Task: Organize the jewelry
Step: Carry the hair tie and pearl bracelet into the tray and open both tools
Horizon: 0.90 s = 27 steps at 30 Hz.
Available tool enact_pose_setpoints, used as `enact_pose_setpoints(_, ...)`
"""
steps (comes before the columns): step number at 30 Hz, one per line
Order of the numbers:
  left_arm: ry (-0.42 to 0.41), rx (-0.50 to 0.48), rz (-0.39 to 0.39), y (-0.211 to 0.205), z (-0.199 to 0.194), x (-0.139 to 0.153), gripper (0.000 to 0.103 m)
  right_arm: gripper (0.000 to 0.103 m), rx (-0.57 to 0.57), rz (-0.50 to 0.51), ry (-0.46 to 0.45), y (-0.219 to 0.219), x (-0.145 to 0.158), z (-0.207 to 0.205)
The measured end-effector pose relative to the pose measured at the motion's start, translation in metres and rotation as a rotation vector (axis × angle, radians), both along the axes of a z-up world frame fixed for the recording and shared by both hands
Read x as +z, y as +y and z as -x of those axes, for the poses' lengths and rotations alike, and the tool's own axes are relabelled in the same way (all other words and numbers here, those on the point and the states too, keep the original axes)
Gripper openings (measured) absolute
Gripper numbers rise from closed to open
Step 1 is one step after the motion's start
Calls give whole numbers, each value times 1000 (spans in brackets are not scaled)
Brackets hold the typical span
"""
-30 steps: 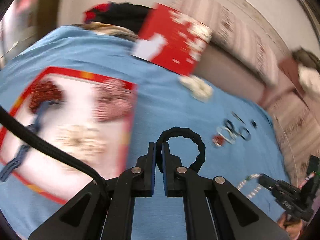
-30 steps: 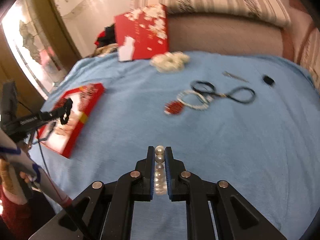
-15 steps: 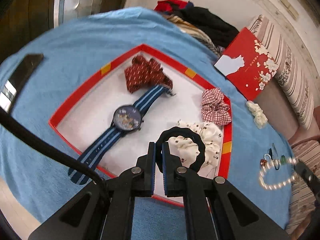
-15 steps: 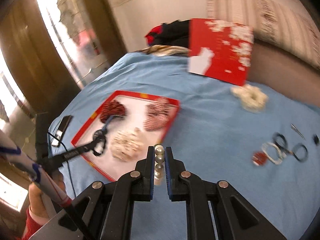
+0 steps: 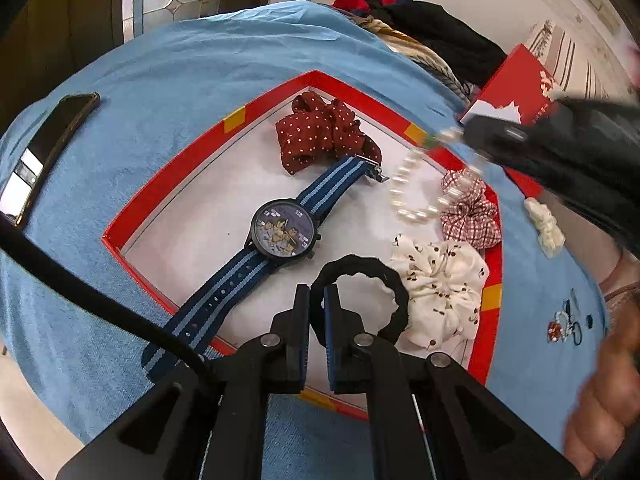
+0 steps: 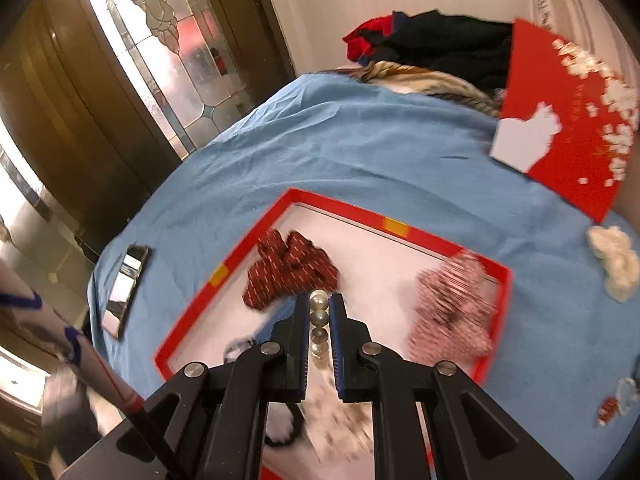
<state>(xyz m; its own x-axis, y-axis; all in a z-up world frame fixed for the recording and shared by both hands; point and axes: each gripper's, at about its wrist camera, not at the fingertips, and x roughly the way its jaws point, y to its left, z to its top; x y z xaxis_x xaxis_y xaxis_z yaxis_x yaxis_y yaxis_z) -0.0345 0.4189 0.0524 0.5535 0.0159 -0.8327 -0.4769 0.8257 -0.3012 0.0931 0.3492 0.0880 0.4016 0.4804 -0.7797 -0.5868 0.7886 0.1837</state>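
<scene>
A red-rimmed white tray lies on the blue cloth. It holds a blue striped watch, a dark red dotted scrunchie, a red checked scrunchie and a white printed scrunchie. My left gripper is shut on a black hair tie above the tray's near side. My right gripper is shut on a pearl bracelet, which hangs over the tray in the left wrist view.
A phone lies on the cloth left of the tray. A red gift box lid and a clothes pile stand at the back. A white scrunchie and small jewelry lie to the right.
Both grippers have swung from the loose jewelry to over the tray. The right gripper has carried the pearl bracelet over the tray. The left still holds the black hair tie.
</scene>
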Motion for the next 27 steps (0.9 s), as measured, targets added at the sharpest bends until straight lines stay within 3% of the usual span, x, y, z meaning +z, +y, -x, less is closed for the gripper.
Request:
enact_pose_setpoints(8,-79,16,41,3,6,12,9,12,-58,103,38,4,-41,-35)
enact_pose_setpoints(10,-93,15,40,0,7,16,11,28,-74,93,30,-9,-36,-36)
enact_pose_setpoints(13,-110,32,48,0,8,19,17,36,-94,48,6,-36,-17,-29)
enact_pose_setpoints(18,-119,59,63,0,11,20,17,36,-156,104,-38,-82,-11,-13)
enact_pose_setpoints(24,-147,49,45,-13,7,28,23,36,-154,120,60,-105,-47,5)
enact_pose_setpoints(27,-153,38,22,-19,5,31,24,17,-179,133,98,-103,-62,9)
